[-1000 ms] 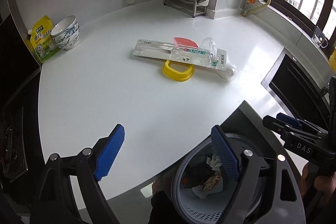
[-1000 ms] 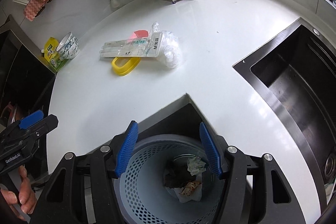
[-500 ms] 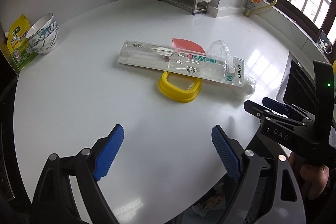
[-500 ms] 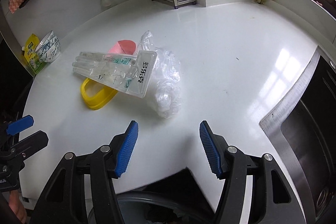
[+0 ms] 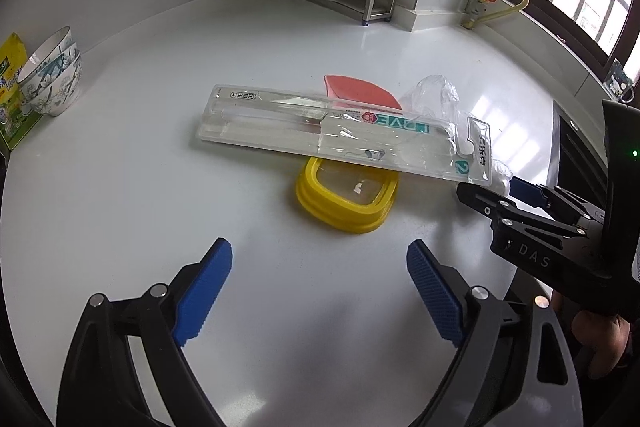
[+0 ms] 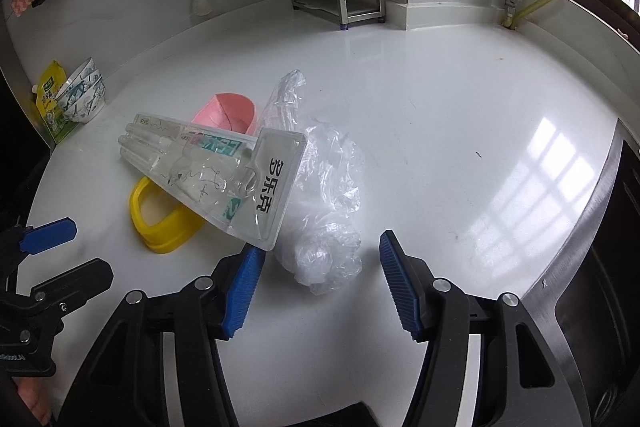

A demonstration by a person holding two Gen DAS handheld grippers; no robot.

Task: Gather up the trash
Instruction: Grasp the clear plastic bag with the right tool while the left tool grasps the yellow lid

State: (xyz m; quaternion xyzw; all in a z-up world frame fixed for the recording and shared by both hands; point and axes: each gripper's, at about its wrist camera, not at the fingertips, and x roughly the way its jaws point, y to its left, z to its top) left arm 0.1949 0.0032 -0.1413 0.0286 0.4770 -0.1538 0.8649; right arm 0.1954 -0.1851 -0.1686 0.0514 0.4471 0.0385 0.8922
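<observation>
Crumpled plastic bag (image 6: 320, 203) lies on table (image 6: 440, 131) just ahead of right tongs (image 6: 320, 283), jaws partly open, just been narrowing, empty; blister pack (image 5: 340, 135) long axis crosswise; left tongs (image 5: 320, 291) wide, just been opening, empty, farther back.

A clear blister pack (image 5: 344, 133) is lying across a lid (image 5: 347, 197) on the counter (image 5: 160, 195), a crumpled plastic bag (image 6: 320, 195) sitting at its right end, a cup (image 6: 228, 113) lying behind it; stacked bowls (image 5: 50, 75) are standing far left.
</observation>
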